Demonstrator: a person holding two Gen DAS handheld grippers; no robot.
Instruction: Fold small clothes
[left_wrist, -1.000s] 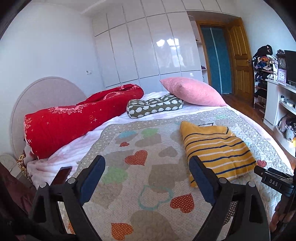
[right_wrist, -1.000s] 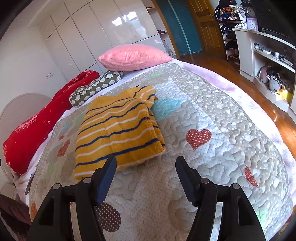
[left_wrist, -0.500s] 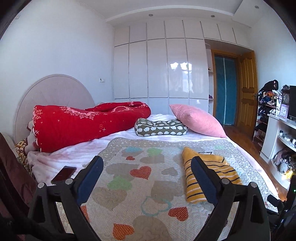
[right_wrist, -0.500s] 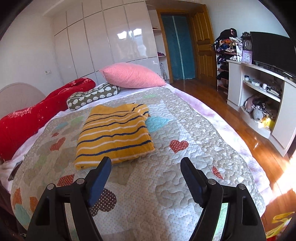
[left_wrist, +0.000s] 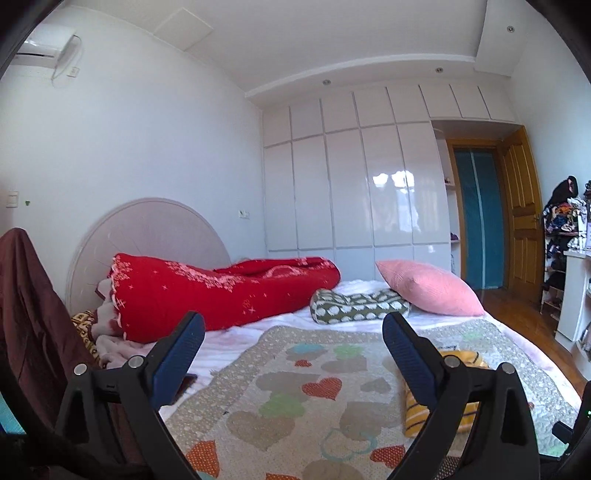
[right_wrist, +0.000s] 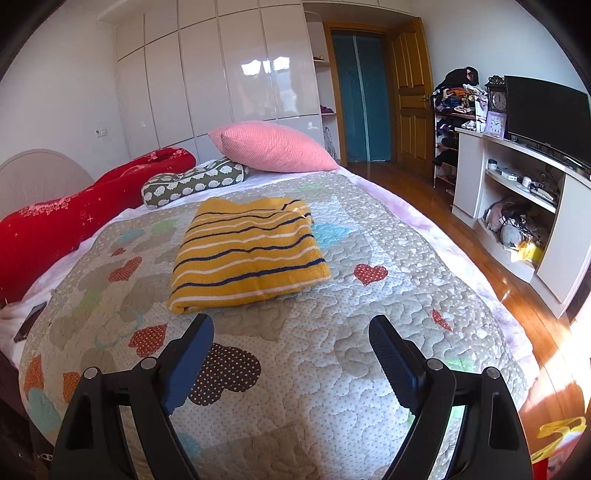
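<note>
Garment: the mustard-yellow knitted top with navy and white stripes (right_wrist: 247, 251) lies folded into a neat rectangle on the heart-patterned quilt (right_wrist: 332, 332), at 12 o'clock from my right gripper (right_wrist: 291, 358) and a little to the 11 side, apart from it. In the left view I see only part of it, at 4 o'clock behind a finger.

Right jaws: released, nothing between them; they have just been opening wider.

Left jaws: my left gripper (left_wrist: 295, 358) is spread wide and empty too, having opened a little more; it looks level across the bed toward the wardrobe.

Progress: I judge this fold finished, with both grippers clear of the cloth.

Risk one: if I reach back in low, a fingertip could catch the near folded edge and drag the layers open; the knit looks soft and loose.

Risk two: the quilt is puckered and soft, so pressing on it near the top could tilt or shift the stack.

Risk three: a dark phone (right_wrist: 29, 321) lies at the bed's left edge, 9 o'clock in the right view; a wide sweep from my left side could knock it off.

Surroundings: pink cushion (right_wrist: 273, 147), green bolster with white spots (right_wrist: 192, 182) and rolled red blanket (right_wrist: 74, 218) sit at the far end, well apart from the top.

Obstruction: nothing stands between the grippers and the garment.
</note>
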